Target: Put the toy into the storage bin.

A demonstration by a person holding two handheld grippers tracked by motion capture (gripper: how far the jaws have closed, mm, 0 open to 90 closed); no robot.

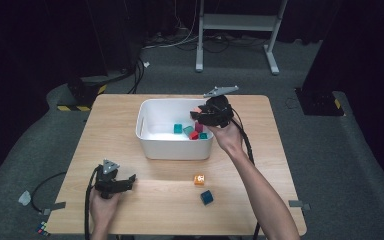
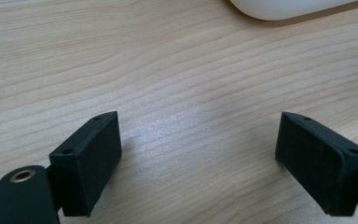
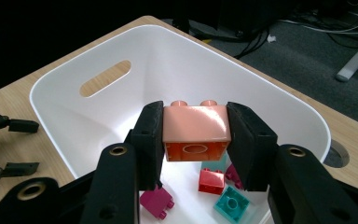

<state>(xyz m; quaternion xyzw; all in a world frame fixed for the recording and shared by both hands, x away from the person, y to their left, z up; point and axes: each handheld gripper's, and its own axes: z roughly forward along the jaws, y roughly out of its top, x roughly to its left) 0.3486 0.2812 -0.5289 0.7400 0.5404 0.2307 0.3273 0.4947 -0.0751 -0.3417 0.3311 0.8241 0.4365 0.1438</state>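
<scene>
My right gripper is shut on a salmon-orange two-stud brick, held over the open white bin. In the high view this gripper hangs above the bin's right side with the brick in its jaws. Red, magenta and teal bricks lie on the bin floor below. My left gripper rests low over the near left of the table. Its jaws stand wide apart over bare wood with nothing between them.
An orange brick and a dark teal cube lie on the wooden table in front of the bin. Beyond the table, a white stand and cables sit on the grey carpet.
</scene>
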